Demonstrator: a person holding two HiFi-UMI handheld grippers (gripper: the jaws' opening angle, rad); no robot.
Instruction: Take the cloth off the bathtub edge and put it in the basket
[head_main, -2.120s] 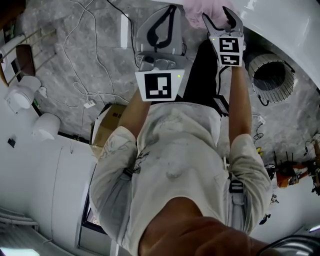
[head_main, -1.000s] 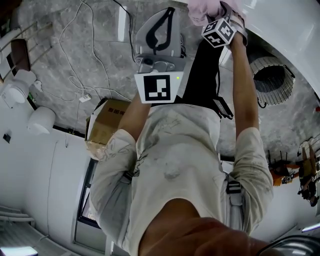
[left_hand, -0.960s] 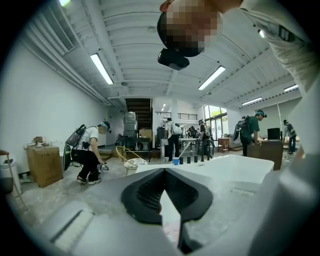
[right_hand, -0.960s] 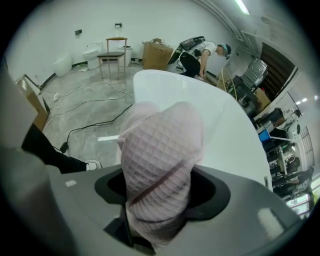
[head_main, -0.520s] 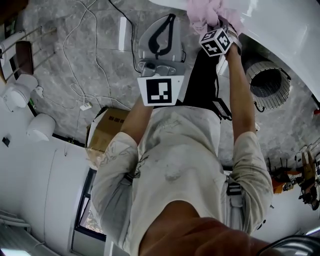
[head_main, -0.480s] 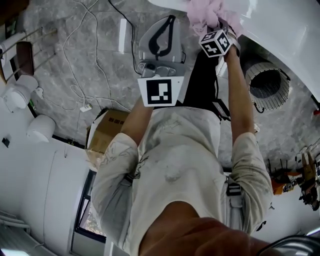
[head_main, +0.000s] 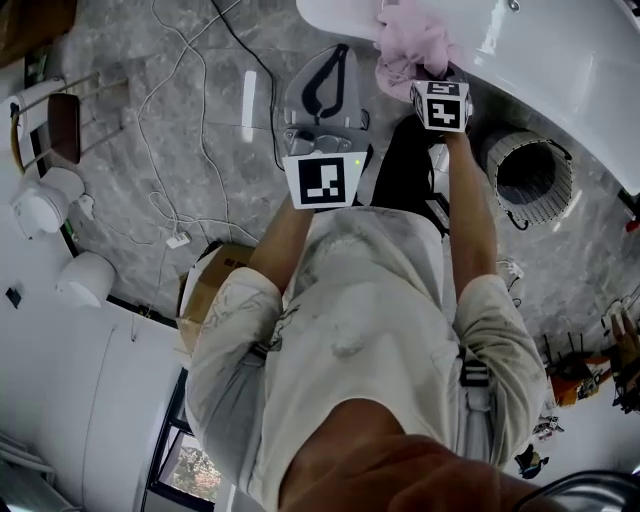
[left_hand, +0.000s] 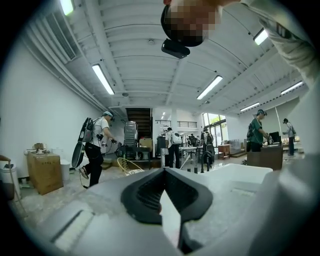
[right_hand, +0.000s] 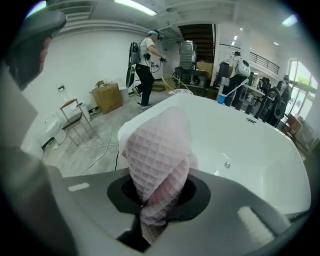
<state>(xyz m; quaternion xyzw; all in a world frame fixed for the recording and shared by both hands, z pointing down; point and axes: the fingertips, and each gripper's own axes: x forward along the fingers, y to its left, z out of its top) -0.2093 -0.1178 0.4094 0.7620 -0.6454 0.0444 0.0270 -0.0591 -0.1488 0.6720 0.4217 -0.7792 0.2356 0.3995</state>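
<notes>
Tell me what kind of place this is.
Probably a large open hall staged as a bathroom, not a home: a white bathtub stands beside loose floor cables, and people with backpack rigs walk under long strip lights.

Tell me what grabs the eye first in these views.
The pink waffle cloth stands out first, pinched in the right hand-held gripper in front of the white bathtub. Next comes the basket on the floor at the person's right. The left hand-held gripper is shut and empty.
</notes>
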